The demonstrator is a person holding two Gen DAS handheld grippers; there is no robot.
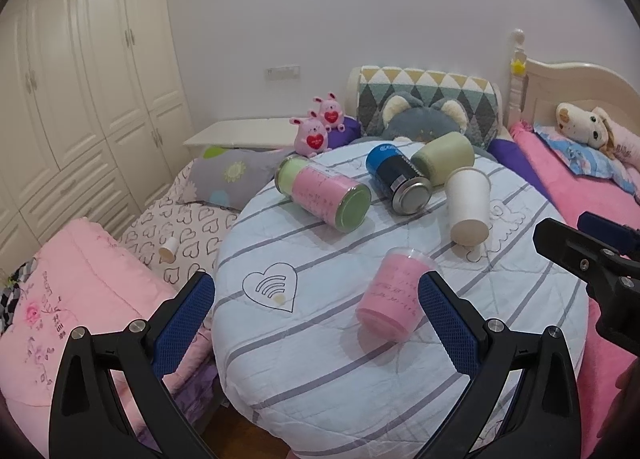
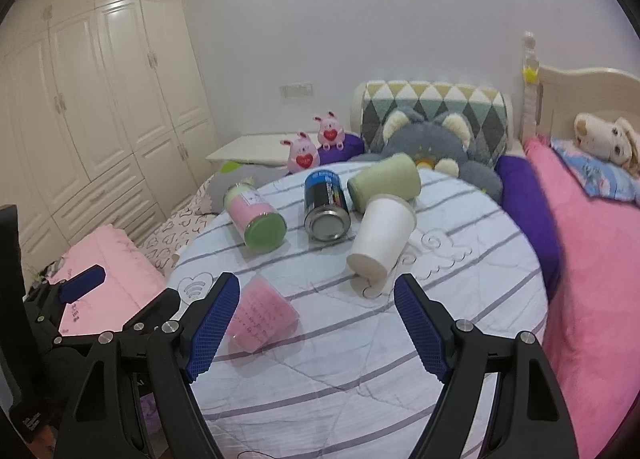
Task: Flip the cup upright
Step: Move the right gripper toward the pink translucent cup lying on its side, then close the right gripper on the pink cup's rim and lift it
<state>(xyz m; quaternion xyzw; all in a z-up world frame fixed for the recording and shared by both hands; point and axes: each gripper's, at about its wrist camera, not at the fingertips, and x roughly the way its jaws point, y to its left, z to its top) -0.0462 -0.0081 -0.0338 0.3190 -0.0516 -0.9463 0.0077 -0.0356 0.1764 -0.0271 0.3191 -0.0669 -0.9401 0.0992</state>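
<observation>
A clear plastic cup with a pink lining [image 1: 394, 293] lies on its side on the round striped table [image 1: 320, 359], near its front. It also shows in the right wrist view [image 2: 262, 313]. My left gripper [image 1: 316, 319] is open and empty, with the cup just inside its right finger. My right gripper [image 2: 316, 323] is open and empty, with the cup beside its left finger. A white paper cup [image 1: 468, 205] lies on its side further back; it also shows in the right wrist view [image 2: 382, 237].
Behind lie a pink and green jar [image 1: 324, 191], a blue and black can [image 1: 398, 177] and a green cup [image 1: 444, 157], all on their sides. Beds with pink bedding [image 1: 80, 299] and plush toys surround the table. A wardrobe [image 1: 80, 79] stands at the left.
</observation>
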